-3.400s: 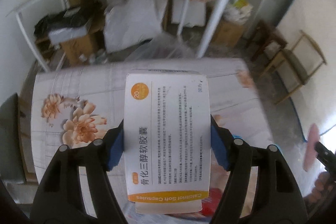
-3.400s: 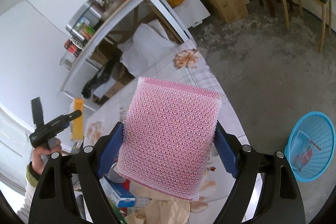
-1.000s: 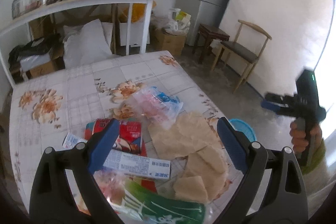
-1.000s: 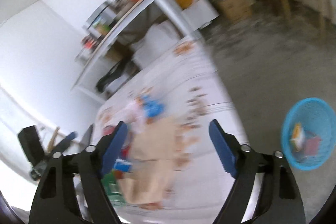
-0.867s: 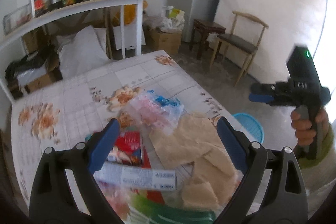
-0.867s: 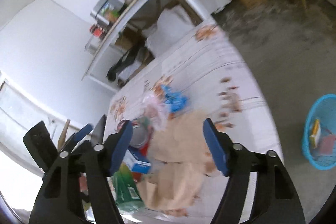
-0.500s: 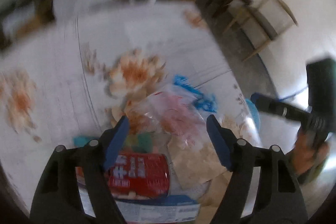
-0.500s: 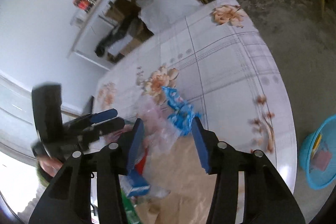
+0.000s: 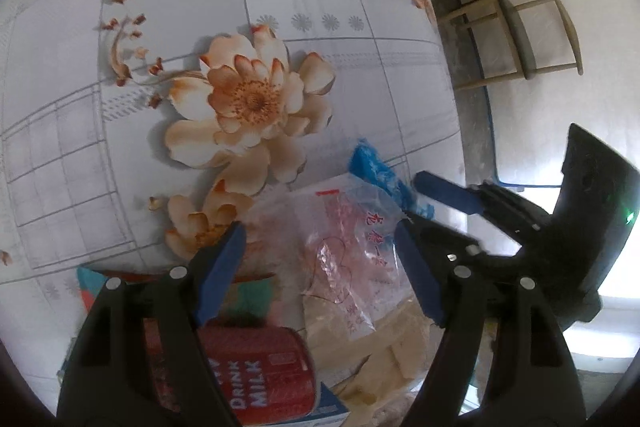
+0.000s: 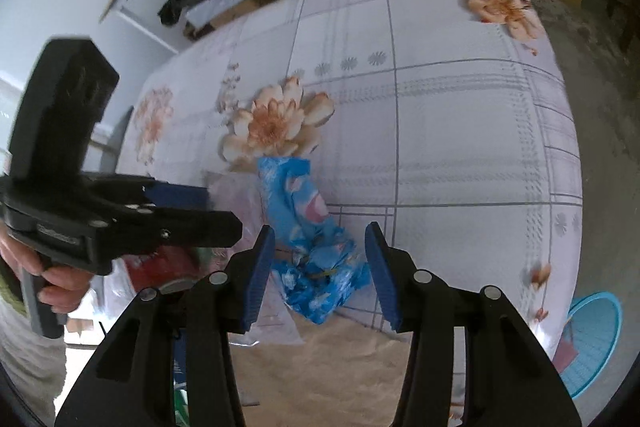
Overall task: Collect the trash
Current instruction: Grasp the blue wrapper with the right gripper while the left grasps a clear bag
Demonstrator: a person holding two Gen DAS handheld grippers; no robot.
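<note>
Flowered oilcloth covers the table (image 10: 460,147), and your remaining trash sits heaped at its near edge. Your right gripper (image 10: 320,269) straddles the crumpled blue wrapper (image 10: 308,227), its jaws apart on either side and not pressing on it; they narrowed a moment ago but nothing is gripped. Your left gripper (image 9: 316,279) stands wider, spread over the clear plastic bag (image 9: 344,255) with pink print, also holding nothing. Beside that bag lie a red milk can (image 9: 260,367) and brown paper (image 10: 328,375).

Both tools work close together here, so keep the left one clear of the right as each comes down. For the wrapper, lower until the pads reach the thick crumpled lower end, then squeeze across that bulk; the loose upper tail would likely slip out. For the bag, pinch a bunched fold rather than the flat film, which probably slides on the cloth. Lift straight up before swinging over to the blue basket (image 10: 592,339) on the floor past the table's right edge.
</note>
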